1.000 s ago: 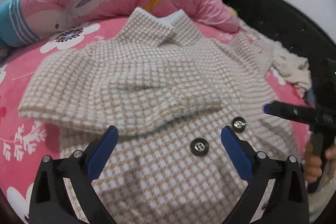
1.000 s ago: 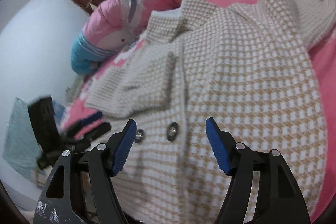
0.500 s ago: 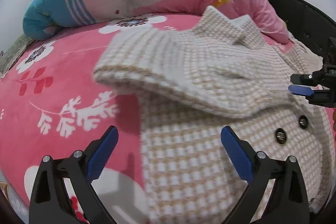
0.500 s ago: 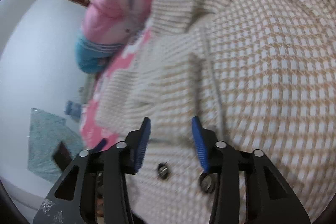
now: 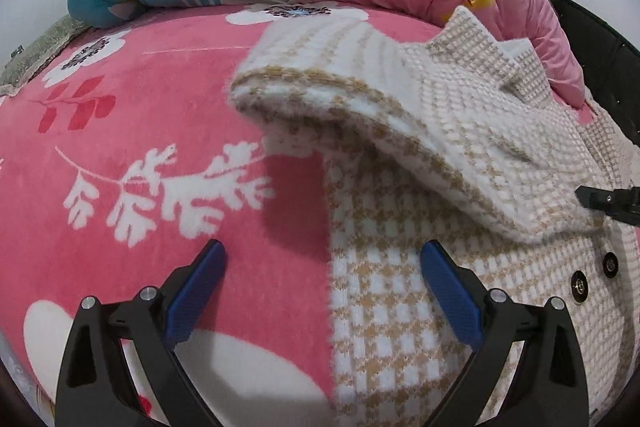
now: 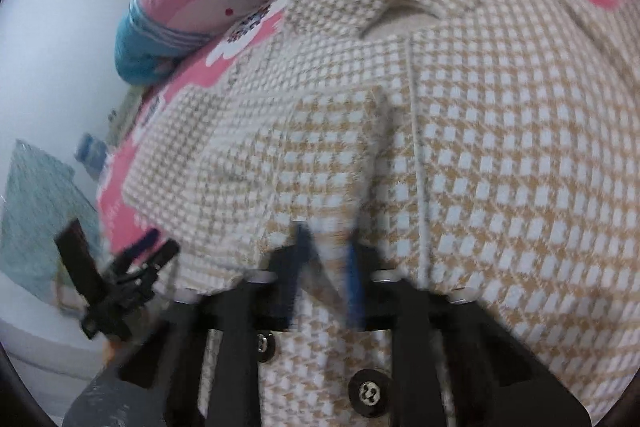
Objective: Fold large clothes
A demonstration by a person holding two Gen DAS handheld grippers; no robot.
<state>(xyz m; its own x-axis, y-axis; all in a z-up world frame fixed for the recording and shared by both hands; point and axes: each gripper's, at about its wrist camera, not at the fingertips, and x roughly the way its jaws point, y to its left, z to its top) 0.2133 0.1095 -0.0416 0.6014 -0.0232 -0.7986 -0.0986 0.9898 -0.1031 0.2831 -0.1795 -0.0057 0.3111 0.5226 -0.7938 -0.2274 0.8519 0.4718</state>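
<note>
Spread on the pink bed [image 5: 132,115]: checked jacket [image 5: 400,291], one sleeve [image 5: 360,95] already folded across. Right tongs [image 6: 326,259] just closing, now pinched narrow on the sleeve cuff; left tongs [image 5: 322,285] wide, empty, shifted over the side edge. Next fold about to start, probably.

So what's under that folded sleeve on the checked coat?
Under the folded sleeve lies the checked coat's front, and a bit of pink blanket at its left edge. How far the coat runs beneath it is covered.
</note>
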